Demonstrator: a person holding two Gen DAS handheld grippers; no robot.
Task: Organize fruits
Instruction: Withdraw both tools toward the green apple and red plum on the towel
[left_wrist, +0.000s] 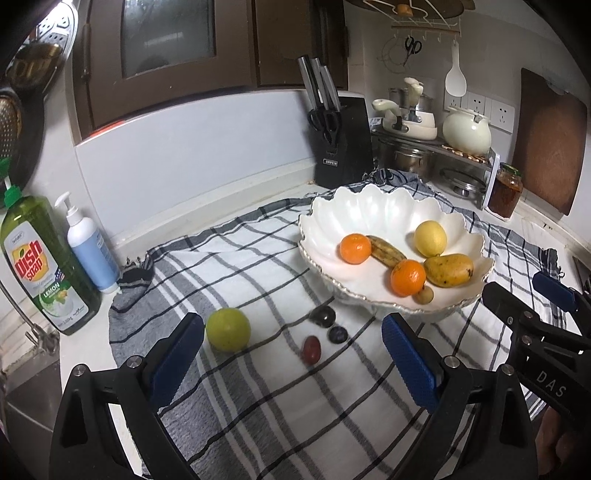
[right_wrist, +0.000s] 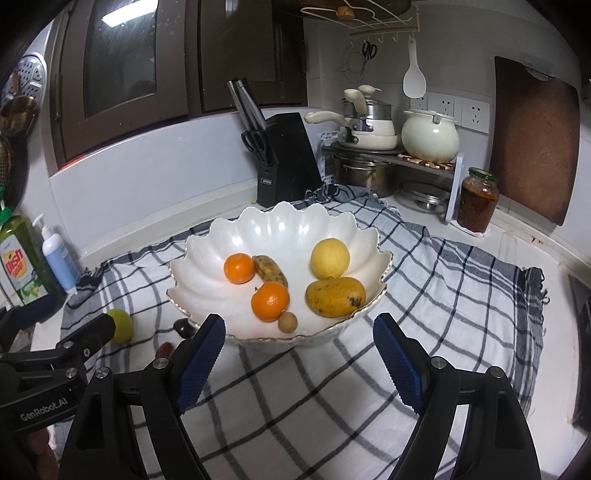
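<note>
A white scalloped bowl (left_wrist: 369, 218) (right_wrist: 280, 229) on the checked cloth holds two oranges (left_wrist: 407, 277) (right_wrist: 270, 301), a lemon (right_wrist: 329, 258), a mango (right_wrist: 335, 297), a small banana (right_wrist: 269, 270) and a small brown fruit (right_wrist: 287, 321). On the cloth left of the bowl lie a green fruit (left_wrist: 228, 329) (right_wrist: 122, 325), two dark plums (left_wrist: 323, 315) and a red fruit (left_wrist: 311, 349). My left gripper (left_wrist: 293, 354) is open and empty above the cloth, near the loose fruits. My right gripper (right_wrist: 299, 354) is open and empty just before the bowl's near rim.
Dish soap bottle (left_wrist: 40, 266) and a pump bottle (left_wrist: 90, 245) stand at the left by the sink. A knife block (left_wrist: 341, 142), pots on a rack (right_wrist: 391, 147), a jar (right_wrist: 476, 199) and a cutting board (right_wrist: 532, 140) line the back wall.
</note>
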